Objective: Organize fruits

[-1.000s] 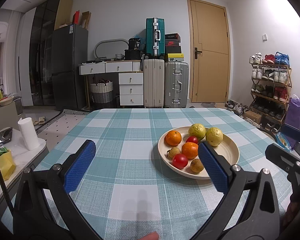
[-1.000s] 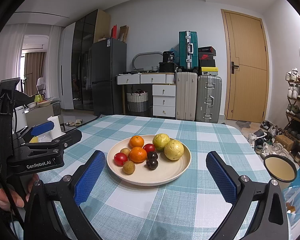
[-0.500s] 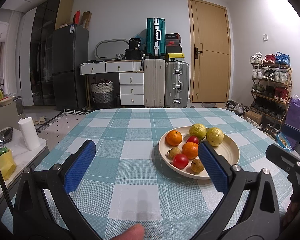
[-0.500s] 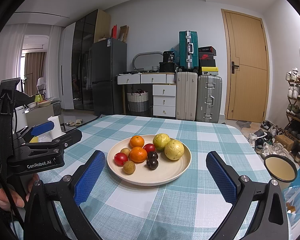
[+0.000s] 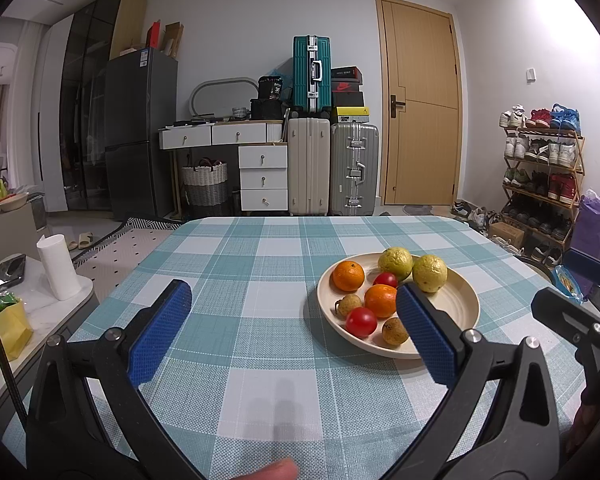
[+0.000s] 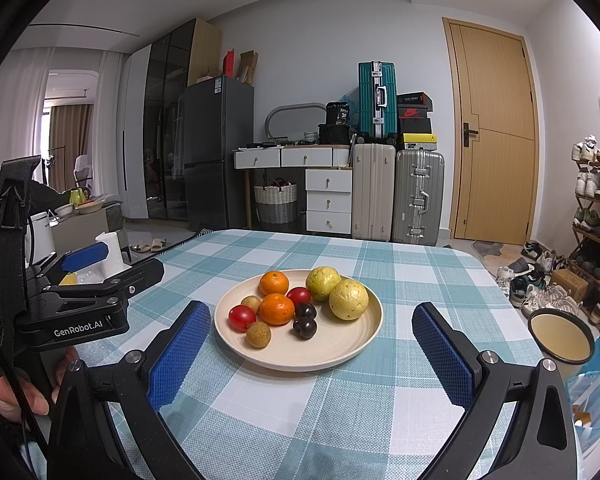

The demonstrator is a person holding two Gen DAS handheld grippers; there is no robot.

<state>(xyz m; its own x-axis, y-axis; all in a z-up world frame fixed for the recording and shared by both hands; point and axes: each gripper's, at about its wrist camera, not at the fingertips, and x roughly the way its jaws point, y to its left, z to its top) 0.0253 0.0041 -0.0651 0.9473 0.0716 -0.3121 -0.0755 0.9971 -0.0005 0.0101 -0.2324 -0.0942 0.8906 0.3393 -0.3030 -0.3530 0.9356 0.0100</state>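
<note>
fruits all lie on plate mid-desk | left tool, right tool both spread, holding nothing | step: sorted already or pending (can't tell)

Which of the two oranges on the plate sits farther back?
The smaller orange at the plate's far left edge; the larger orange lies nearer the camera, among the two red tomatoes.

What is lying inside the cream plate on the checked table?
The plate holds two oranges, two red tomatoes, two yellow-green fruits, two dark plums and two small tan fruits. Anything beneath them is hidden.
</note>
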